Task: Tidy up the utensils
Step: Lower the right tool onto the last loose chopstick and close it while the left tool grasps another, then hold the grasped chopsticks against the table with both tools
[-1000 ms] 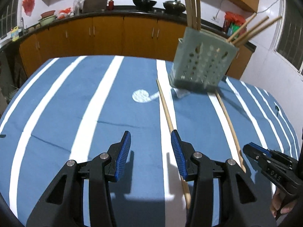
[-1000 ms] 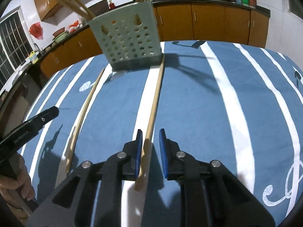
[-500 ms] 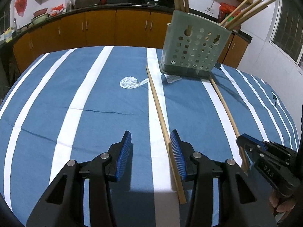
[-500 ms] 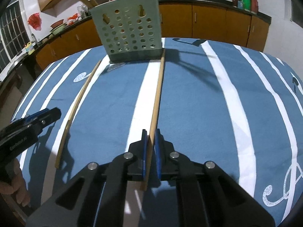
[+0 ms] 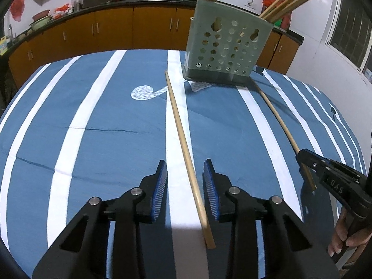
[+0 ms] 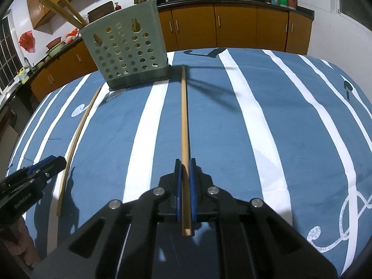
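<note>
A grey-green perforated utensil holder [image 5: 226, 53] stands at the far side of the blue striped table and holds several wooden sticks; it also shows in the right wrist view [image 6: 126, 55]. My left gripper [image 5: 184, 174] is open, its fingers on either side of a wooden stick [image 5: 181, 134] that lies on the cloth. My right gripper [image 6: 183, 172] is shut on a second wooden stick [image 6: 184, 121], near its close end; the stick points toward the holder. In the left wrist view the right gripper [image 5: 307, 160] and its stick [image 5: 276, 114] show at the right.
The blue cloth with white stripes [image 5: 93, 127] covers the table. Orange kitchen cabinets [image 5: 111, 32] with pots and clutter on the counter run behind it. The left gripper's body [image 6: 30, 181] shows at the left edge of the right wrist view, next to the other stick [image 6: 76, 137].
My right gripper has closed on its stick and lifted its near end. My left gripper has shifted so the other stick lies between its open fingers.
</note>
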Available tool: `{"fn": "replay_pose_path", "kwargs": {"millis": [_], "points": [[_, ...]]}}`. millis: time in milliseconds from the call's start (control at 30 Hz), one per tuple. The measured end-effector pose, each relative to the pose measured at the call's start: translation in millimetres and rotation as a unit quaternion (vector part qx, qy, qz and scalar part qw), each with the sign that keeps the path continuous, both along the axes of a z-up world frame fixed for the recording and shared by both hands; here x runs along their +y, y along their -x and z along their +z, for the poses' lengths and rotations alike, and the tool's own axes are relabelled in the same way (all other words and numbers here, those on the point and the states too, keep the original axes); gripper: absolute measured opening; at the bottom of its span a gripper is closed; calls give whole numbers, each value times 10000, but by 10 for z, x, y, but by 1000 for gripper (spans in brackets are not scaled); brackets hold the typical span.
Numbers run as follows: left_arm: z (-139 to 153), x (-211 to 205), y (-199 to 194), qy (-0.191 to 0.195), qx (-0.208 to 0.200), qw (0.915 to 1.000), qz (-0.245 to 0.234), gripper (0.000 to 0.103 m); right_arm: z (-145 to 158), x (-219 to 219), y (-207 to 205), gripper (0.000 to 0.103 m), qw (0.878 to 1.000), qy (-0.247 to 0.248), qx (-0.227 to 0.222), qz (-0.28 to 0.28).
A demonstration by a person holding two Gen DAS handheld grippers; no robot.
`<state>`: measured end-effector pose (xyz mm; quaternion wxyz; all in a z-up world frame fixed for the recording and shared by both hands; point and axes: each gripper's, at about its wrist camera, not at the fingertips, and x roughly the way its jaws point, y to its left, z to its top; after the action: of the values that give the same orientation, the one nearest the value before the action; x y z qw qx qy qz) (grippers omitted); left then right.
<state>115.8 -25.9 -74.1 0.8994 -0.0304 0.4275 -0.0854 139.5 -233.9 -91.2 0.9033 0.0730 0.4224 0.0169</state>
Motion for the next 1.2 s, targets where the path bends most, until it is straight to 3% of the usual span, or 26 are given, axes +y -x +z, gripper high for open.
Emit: {"fn": "replay_pose_path", "kwargs": {"millis": [300,667,1200], "points": [[-62,-59,-69,-217,33,9997,63,9,0,-4,0,8,10000,-15,-6,-16],[-53,320,-206,-266,19,9987,424,8,2,-69,-11,8,10000,-19,-19,-95],[-59,346,-233,-312,-7,9985,439,8,-18,-51,-31,9,9999,111,24,-82]]}}
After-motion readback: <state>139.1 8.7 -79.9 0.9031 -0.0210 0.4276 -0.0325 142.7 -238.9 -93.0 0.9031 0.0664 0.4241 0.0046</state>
